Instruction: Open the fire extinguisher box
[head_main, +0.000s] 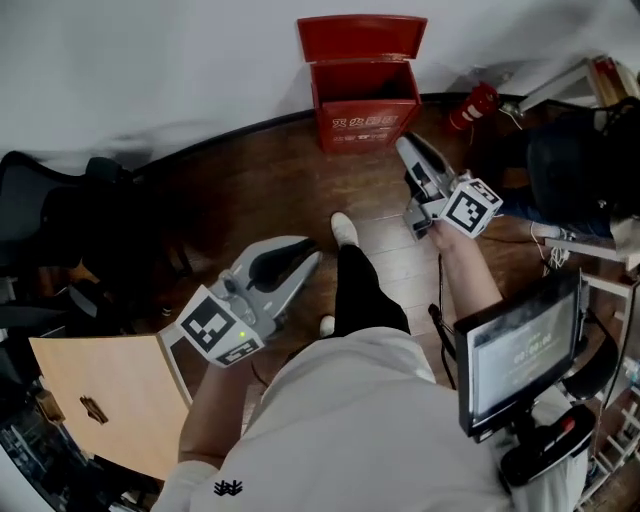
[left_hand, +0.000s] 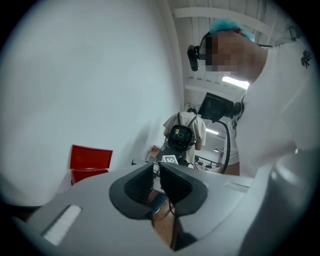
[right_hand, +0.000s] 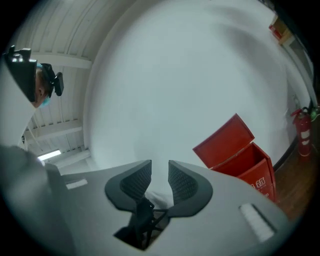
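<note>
Red box (head_main: 362, 95) open, seemingly near right tool (head_main: 408, 148).

1. Soft, even indoor light is spread across the head view; the white wall (head_main: 150, 60) is rendered bright, the wooden floor (head_main: 250, 190) dim.
2. A ceiling light strip (left_hand: 235, 81) is seen glowing in the left gripper view.
3. Lines are bent by fisheye lenses; both gripper views are ringed by black corners.
4. The left gripper (left_hand: 155, 170) is blurred near the lens.
</note>
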